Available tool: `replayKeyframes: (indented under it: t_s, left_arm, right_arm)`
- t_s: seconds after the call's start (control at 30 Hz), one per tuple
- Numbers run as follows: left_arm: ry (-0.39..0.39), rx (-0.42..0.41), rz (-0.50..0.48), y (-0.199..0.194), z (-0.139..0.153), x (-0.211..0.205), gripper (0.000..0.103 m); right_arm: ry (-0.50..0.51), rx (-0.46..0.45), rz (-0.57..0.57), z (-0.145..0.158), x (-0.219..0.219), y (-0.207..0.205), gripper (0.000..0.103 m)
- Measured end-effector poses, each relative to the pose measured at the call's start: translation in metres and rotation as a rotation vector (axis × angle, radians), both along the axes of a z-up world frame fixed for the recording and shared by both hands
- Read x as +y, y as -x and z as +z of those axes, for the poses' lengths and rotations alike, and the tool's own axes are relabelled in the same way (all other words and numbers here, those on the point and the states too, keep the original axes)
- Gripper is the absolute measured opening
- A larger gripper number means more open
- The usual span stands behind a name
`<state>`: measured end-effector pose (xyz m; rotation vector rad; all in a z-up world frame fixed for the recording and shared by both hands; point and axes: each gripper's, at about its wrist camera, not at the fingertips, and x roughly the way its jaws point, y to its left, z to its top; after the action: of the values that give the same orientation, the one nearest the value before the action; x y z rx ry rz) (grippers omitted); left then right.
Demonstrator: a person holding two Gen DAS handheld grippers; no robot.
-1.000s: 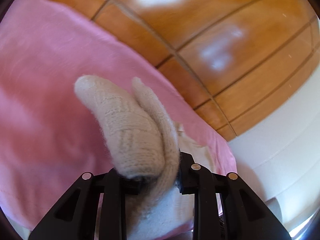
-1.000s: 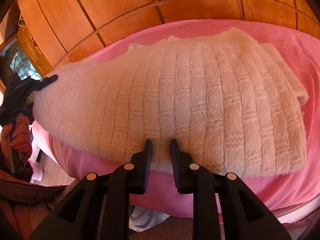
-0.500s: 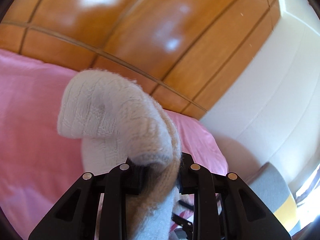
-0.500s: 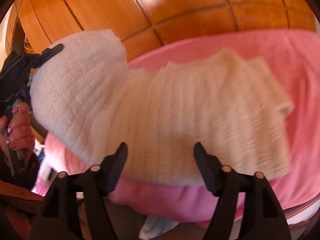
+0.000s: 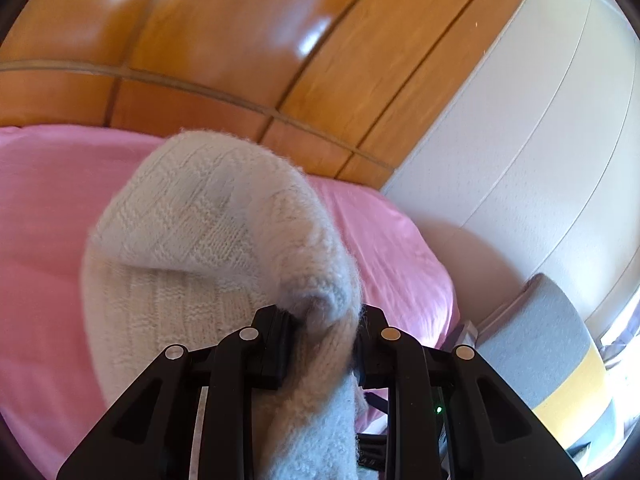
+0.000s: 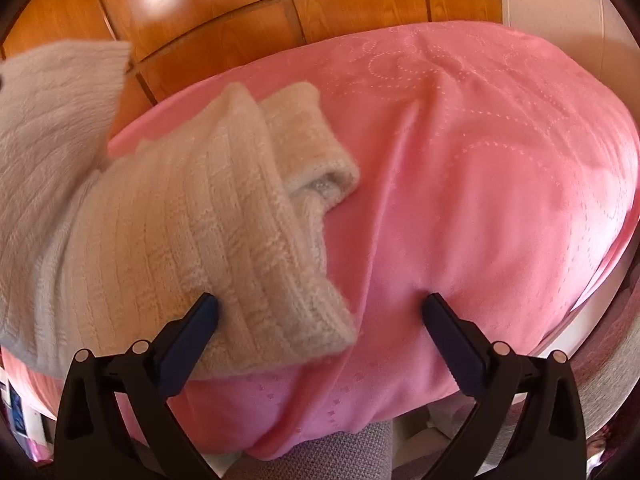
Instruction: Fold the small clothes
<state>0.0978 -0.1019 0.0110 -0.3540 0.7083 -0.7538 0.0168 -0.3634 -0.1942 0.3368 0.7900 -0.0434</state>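
1 cream sweater (image 5: 208,240) – 2 tongs: left (image 5: 322,332) gripping, right (image 6: 320,308) opening.

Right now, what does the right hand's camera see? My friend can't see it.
The right gripper has its jaws opening wide, holding nothing, over a cream knitted sweater on a pink blanket. The sweater's left side is lifted up.

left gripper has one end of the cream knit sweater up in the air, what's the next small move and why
Probably carry the lifted end across and lay it over the rest of the cream knitted sweater on the pink blanket. The left gripper is shut on that end, which arches above the flat part, while the right gripper is opening, its pads pressing nothing, so only the left controls the fold.
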Motion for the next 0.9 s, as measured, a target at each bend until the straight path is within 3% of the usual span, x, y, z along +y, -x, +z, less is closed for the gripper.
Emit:
replayKeyframes:
  t_s: [0.43, 0.5, 0.6, 0.63, 0.77, 0.9]
  left_arm:
    - [-0.18, 0.03, -0.131, -0.011, -0.062, -0.094, 0.023]
    - [-0.195, 0.051, -0.143, -0.008, -0.066, -0.1, 0.033]
    - [-0.087, 0.076, -0.191, 0.004, -0.056, -0.097, 0.066]
    - [-0.052, 0.07, -0.201, 0.009, -0.051, -0.094, 0.07]
    - [-0.008, -0.008, -0.201, 0.032, -0.031, -0.08, 0.073]
    - [-0.017, -0.103, -0.034, 0.041, -0.02, -0.039, 0.074]
  right_arm:
    - [-0.015, -0.031, 0.012, -0.007, 0.01, 0.009, 0.101]
    - [-0.015, -0.037, 0.015, -0.008, 0.01, 0.01, 0.101]
    - [-0.008, -0.044, 0.017, -0.009, 0.011, 0.011, 0.101]
    - [-0.006, -0.046, 0.018, -0.009, 0.011, 0.012, 0.101]
    - [-0.004, -0.051, 0.019, -0.008, 0.013, 0.014, 0.101]
    - [-0.013, -0.033, 0.06, -0.005, 0.009, 0.013, 0.101]
